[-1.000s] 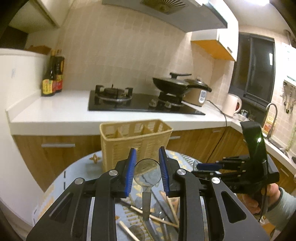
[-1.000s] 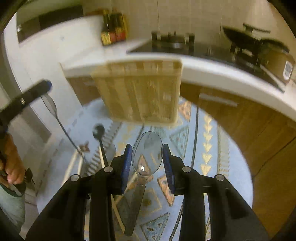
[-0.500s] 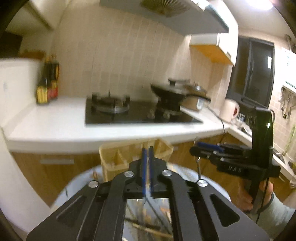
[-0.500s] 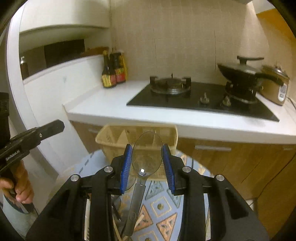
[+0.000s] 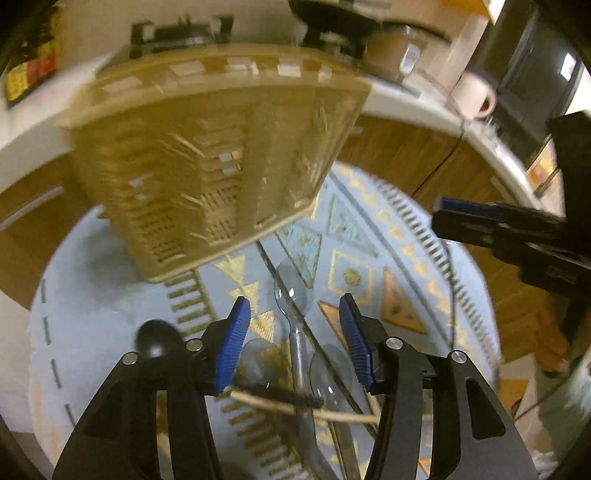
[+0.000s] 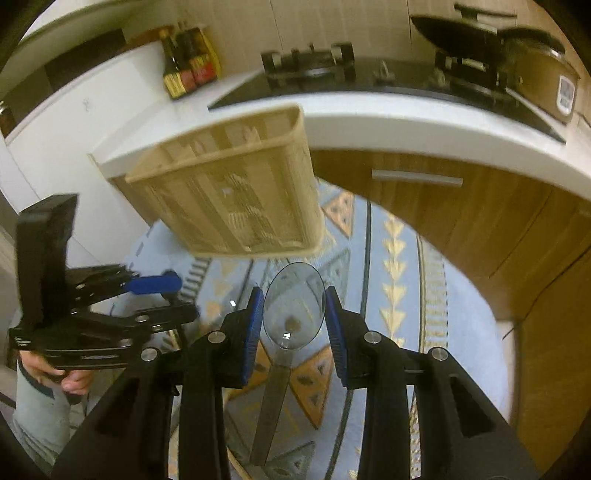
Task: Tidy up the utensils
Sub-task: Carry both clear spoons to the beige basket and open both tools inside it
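Note:
A tan slatted utensil basket [image 5: 218,155] stands on the round patterned table [image 5: 85,295]; it also shows in the right wrist view [image 6: 240,195]. My left gripper [image 5: 293,336] is open and empty, low over a pile of clear plastic spoons [image 5: 291,295], a black spoon [image 5: 153,341] and wooden chopsticks [image 5: 306,408]. My right gripper [image 6: 294,317] is shut on a clear plastic spoon [image 6: 293,306], bowl up, held in front of the basket. The right gripper [image 5: 491,221] shows at the right of the left wrist view.
A white kitchen counter [image 6: 406,122] with a gas hob [image 6: 310,62], a black wok [image 6: 472,29] and sauce bottles [image 6: 188,70] runs behind the table. Wooden cabinets [image 6: 443,206] stand below it. A white kettle [image 5: 474,96] sits at the right.
My left gripper was shut on a clear spoon, then shut and empty above the basket; now it is open and low over the pile. My right gripper keeps its spoon.

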The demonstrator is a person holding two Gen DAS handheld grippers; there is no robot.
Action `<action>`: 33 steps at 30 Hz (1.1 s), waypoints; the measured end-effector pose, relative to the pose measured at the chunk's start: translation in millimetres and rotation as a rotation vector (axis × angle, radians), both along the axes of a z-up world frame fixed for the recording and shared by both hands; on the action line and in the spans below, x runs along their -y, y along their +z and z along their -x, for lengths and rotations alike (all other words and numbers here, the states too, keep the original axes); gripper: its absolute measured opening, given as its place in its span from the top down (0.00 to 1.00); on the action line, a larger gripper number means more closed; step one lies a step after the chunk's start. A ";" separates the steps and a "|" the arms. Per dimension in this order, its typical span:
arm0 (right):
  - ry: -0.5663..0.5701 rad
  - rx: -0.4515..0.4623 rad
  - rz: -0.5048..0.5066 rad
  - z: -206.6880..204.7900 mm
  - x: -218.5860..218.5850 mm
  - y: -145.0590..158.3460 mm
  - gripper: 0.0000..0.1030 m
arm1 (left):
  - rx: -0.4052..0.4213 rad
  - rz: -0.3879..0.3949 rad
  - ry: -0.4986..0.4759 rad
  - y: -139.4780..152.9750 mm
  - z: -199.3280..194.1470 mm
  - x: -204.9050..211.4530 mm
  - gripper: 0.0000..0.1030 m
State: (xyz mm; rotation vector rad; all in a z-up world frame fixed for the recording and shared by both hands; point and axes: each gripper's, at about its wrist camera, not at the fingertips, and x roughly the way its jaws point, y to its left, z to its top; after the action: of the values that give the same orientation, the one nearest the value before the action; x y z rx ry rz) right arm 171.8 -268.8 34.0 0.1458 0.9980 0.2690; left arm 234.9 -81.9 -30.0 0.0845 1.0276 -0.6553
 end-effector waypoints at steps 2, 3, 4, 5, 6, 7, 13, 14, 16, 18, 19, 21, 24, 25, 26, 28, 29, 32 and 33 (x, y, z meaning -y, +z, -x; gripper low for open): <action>0.003 -0.017 -0.003 1.3 3.2 -8.4 0.70 | -0.004 -0.046 0.006 -10.5 -8.3 11.8 0.52; 0.004 -0.023 -0.005 1.8 5.3 -11.7 0.70 | -0.013 -0.070 0.003 -15.5 -12.7 18.1 0.52; 0.004 -0.027 -0.007 2.2 6.7 -13.1 0.70 | -0.019 -0.081 0.000 -17.7 -16.2 20.6 0.52; 0.004 -0.030 -0.008 1.1 8.4 -14.4 0.70 | -0.030 -0.096 -0.004 -22.2 -18.7 25.3 0.52; 0.006 -0.032 -0.008 0.5 9.9 -15.8 0.70 | -0.037 -0.107 -0.009 -25.3 -20.2 28.6 0.52; 0.006 -0.034 -0.007 0.4 10.3 -17.1 0.70 | -0.042 -0.120 -0.011 -27.9 -21.3 31.3 0.52; 0.014 -0.050 -0.006 -1.2 13.5 -22.8 0.70 | -0.011 -0.187 0.002 -29.6 -20.7 43.8 0.58; 0.015 -0.050 -0.005 -1.1 13.2 -22.4 0.70 | 0.000 -0.213 0.009 -29.1 -21.4 45.8 0.68; 0.017 -0.044 -0.002 0.1 13.1 -20.2 0.70 | 0.001 -0.230 0.015 -28.0 -22.9 48.3 0.70; 0.020 -0.032 -0.002 2.2 12.2 -16.5 0.70 | -0.007 -0.209 0.023 -25.8 -23.9 46.2 0.71; 0.022 -0.027 -0.002 3.3 11.5 -14.9 0.70 | 0.008 -0.193 0.028 -22.6 -22.4 43.4 0.71; 0.026 -0.008 -0.006 6.8 9.7 -9.3 0.70 | 0.048 -0.149 0.032 -9.9 -15.2 37.0 0.71; 0.030 0.032 -0.015 11.2 9.2 1.5 0.70 | 0.109 -0.050 0.040 15.7 -2.6 20.4 0.71; 0.032 0.057 -0.021 13.3 8.8 8.5 0.70 | 0.134 -0.015 0.037 25.9 2.0 15.4 0.71; 0.034 0.076 -0.026 14.5 8.4 14.1 0.70 | 0.168 0.026 0.038 40.0 8.1 8.6 0.71; 0.034 0.127 -0.035 17.9 7.6 29.1 0.70 | 0.237 0.091 0.045 65.9 18.2 -4.0 0.71; 0.031 0.156 -0.039 19.4 7.2 37.4 0.70 | 0.265 0.116 0.048 76.4 22.3 -5.7 0.71; 0.017 0.233 -0.050 21.1 5.8 59.1 0.70 | 0.361 0.193 0.076 109.1 33.8 -19.0 0.71; 0.008 0.261 -0.049 20.4 5.0 67.8 0.70 | 0.392 0.213 0.092 115.3 34.8 -17.4 0.71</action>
State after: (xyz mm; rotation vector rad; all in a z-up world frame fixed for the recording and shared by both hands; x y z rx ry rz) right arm 151.4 -273.8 101.7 0.1468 0.7334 0.3119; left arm 200.1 -64.5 85.3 -0.0206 0.5777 -0.6303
